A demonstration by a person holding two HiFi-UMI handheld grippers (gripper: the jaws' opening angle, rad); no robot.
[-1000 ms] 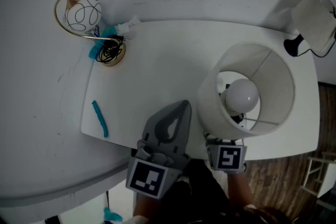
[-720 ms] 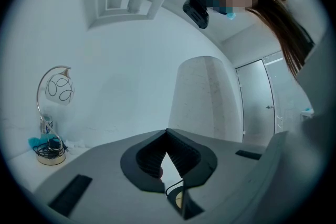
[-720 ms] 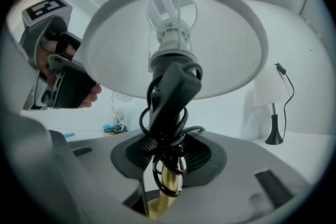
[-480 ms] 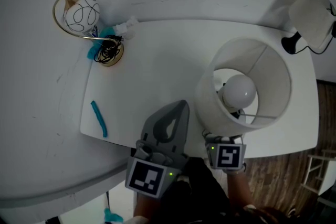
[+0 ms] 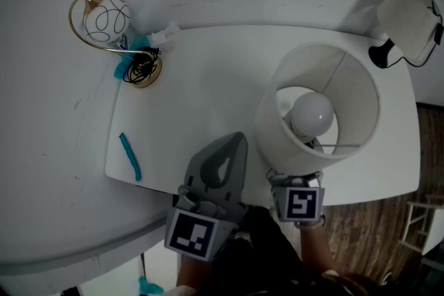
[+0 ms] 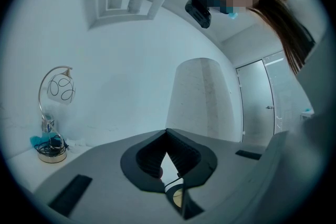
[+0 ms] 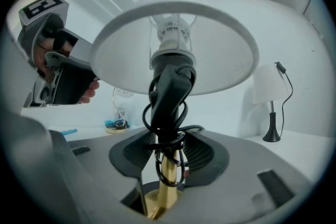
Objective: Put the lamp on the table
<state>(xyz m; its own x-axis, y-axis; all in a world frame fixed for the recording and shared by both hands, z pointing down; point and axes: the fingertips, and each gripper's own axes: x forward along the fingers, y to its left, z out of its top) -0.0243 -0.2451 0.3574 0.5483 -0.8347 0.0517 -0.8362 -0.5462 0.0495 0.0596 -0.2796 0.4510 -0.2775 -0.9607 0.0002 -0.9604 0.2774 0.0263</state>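
**Fig.** Your right gripper [image 7: 168, 149] has its jaws wide, having just been opening. The brass stem [image 7: 168, 178] of the lamp [image 5: 311, 114], wound with black cord [image 7: 167, 113], rises between the pads, which do not press on it. The lamp stands by the front edge of the table [image 5: 201, 86], toward its right corner. Your left gripper [image 5: 238, 142] (holding nothing) has its jaws closed together at the front edge. A gold hoop lamp [image 5: 111, 21] occupies the rear left corner.

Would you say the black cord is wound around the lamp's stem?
Yes, the black cord loops several times around the brass stem under the shade.
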